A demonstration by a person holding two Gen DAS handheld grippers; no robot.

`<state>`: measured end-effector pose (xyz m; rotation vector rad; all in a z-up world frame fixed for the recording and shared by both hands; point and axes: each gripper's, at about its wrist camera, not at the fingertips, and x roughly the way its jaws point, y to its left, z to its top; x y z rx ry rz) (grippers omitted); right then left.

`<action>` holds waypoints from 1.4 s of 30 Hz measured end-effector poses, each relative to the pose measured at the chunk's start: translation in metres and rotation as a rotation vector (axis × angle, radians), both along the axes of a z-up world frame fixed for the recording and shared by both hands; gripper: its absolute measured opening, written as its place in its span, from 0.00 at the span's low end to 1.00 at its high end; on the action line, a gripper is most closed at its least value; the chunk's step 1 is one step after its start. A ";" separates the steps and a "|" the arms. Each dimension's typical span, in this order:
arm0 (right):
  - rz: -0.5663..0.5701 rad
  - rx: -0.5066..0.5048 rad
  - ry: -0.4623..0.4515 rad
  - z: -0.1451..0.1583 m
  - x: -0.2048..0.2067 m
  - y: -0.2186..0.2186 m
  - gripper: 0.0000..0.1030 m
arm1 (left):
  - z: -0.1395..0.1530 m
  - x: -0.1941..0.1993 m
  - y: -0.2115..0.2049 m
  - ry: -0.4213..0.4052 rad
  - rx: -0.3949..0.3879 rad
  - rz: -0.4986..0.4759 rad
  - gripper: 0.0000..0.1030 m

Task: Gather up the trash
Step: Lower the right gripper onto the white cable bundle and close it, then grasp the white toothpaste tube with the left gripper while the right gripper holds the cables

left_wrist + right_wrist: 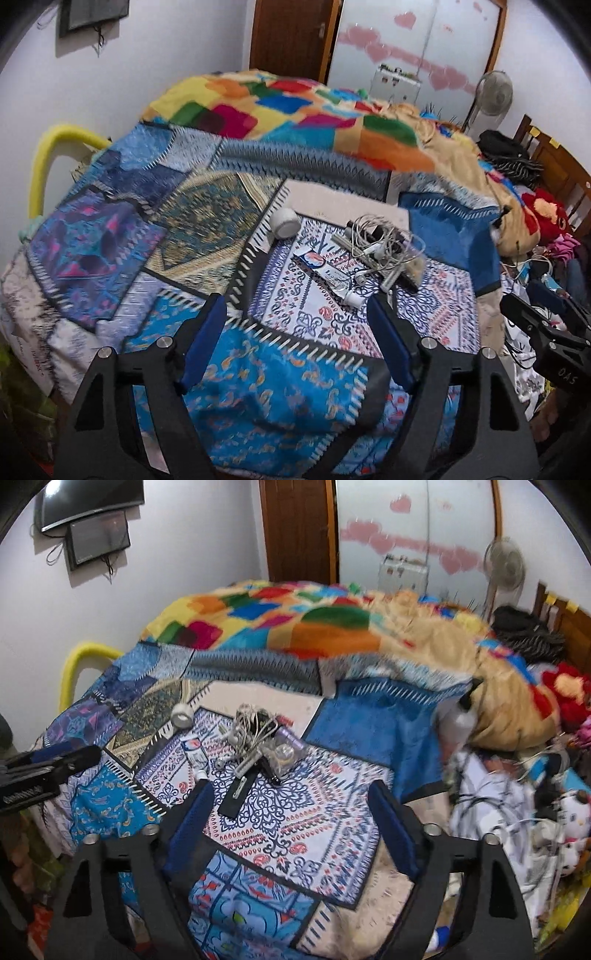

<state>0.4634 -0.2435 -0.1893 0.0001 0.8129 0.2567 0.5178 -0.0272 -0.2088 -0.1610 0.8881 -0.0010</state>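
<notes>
On the patchwork bed cover (110,240) lies a small heap: a squeezed toothpaste tube (328,271), a white tape roll (284,223), tangled white earphone cables (380,240) over dark items, and a clear plastic wrapper (284,751). The heap also shows in the right wrist view, with the tube (194,753), the roll (183,714), the cables (251,723) and a black flat piece (236,794). My left gripper (297,339) is open and empty, just short of the tube. My right gripper (291,819) is open and empty, near the black piece.
A bright multicoloured blanket (295,110) is bunched at the far side of the bed. Clothes, soft toys and cables (535,812) crowd the right side. A yellow tube frame (48,155) stands at the left. A fan (504,566) and a door (299,528) are behind.
</notes>
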 end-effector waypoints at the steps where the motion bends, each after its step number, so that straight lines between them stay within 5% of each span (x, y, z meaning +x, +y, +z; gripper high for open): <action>1: 0.017 0.024 0.034 -0.007 0.010 0.000 0.68 | -0.008 0.008 -0.001 0.015 -0.006 0.002 0.76; 16: 0.169 0.182 0.187 -0.038 0.116 0.036 0.57 | -0.080 0.072 -0.027 0.095 -0.039 -0.013 0.76; 26: 0.209 0.132 0.280 -0.064 0.142 0.069 0.11 | -0.086 0.076 -0.031 0.083 -0.031 -0.025 0.76; 42: 0.211 0.171 0.074 0.024 0.109 0.039 0.08 | -0.099 0.087 -0.041 0.093 0.010 0.010 0.76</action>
